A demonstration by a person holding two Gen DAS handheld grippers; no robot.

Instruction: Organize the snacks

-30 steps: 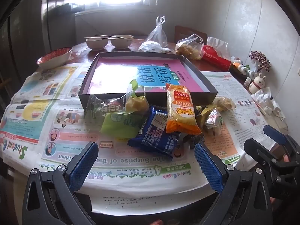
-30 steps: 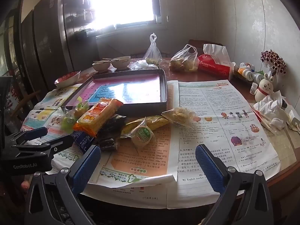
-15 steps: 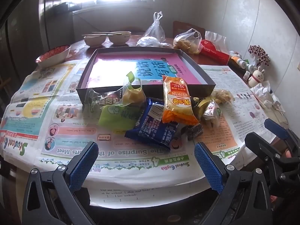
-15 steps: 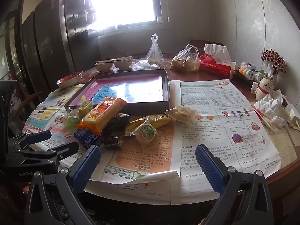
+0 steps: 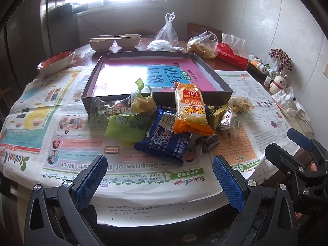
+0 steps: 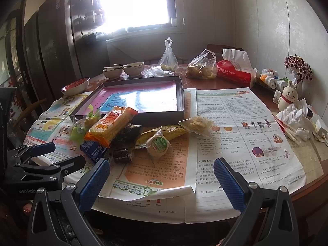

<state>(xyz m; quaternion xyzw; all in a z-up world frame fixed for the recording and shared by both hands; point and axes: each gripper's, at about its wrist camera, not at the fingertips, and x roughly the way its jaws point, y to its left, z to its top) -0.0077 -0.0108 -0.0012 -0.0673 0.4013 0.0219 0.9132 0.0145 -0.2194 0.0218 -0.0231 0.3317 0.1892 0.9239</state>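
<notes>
A pile of wrapped snacks lies on newspapers in front of a shallow dark box (image 5: 217, 100) lined with a pink and blue sheet. On top sits an orange packet (image 5: 191, 110) (image 6: 110, 125), over a blue packet (image 5: 166, 139) and a green packet (image 5: 127, 125). A small dark brown block (image 6: 122, 154) and a round green-labelled cake (image 6: 158, 145) lie nearer the right gripper. My left gripper (image 5: 157, 178) hangs open at the table's near edge, just short of the pile. My right gripper (image 6: 164, 181) is open too, to the right of the left one, holding nothing.
Behind the box stand two bowls (image 5: 114, 41) with chopsticks, a red-patterned bowl (image 5: 56, 61), plastic bags (image 5: 203, 45) and a red tissue pack (image 5: 231, 55). Bottles, a rabbit figure (image 6: 289, 98) and crumpled tissues (image 6: 295, 116) crowd the right side. Dark cabinets (image 6: 51, 47) stand at the left.
Both grippers have drifted slightly toward the table and the snack pile. Their jaws have stayed open, and no snack has moved.
</notes>
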